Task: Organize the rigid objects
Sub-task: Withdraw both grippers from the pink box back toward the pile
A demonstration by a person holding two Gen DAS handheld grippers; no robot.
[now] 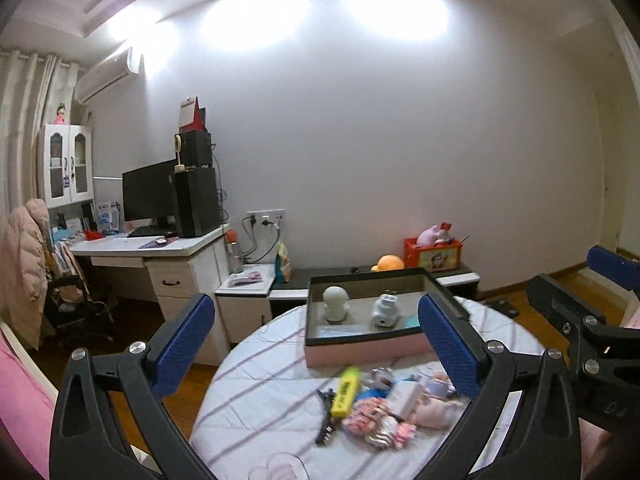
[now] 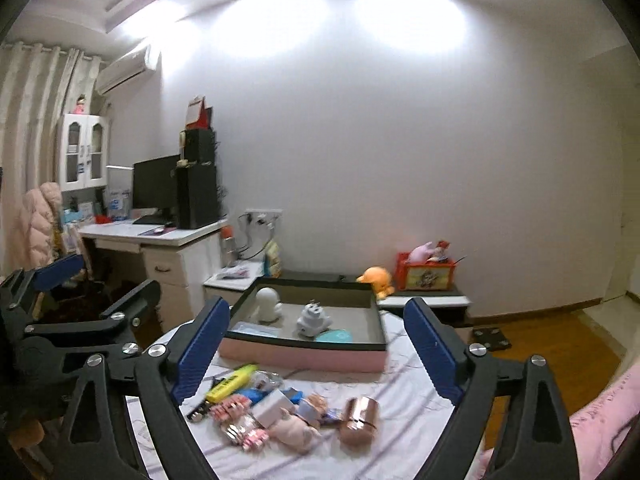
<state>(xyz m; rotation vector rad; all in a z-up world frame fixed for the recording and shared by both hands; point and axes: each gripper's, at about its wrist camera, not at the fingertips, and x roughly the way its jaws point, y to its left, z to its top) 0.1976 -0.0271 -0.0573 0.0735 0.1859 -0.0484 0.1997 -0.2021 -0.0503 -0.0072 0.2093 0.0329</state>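
Both the left claw and the right claw hang wide and empty above the pile of small objects. My advice: pick an outlying piece first, such as the copper cylinder (free on its right side), then carry it to the pink box behind. The striped round surface stands in a bedroom, desk at left.

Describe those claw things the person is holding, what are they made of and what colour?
Both are alike. The left gripper and right gripper each have two flat fingers faced with textured blue pads, mounted on black, plastic-looking linkage arms with triangular cut-outs. Round silver screw heads mark the joints. No cables show. Pink fabric at the right wrist view's edge may be a sleeve.
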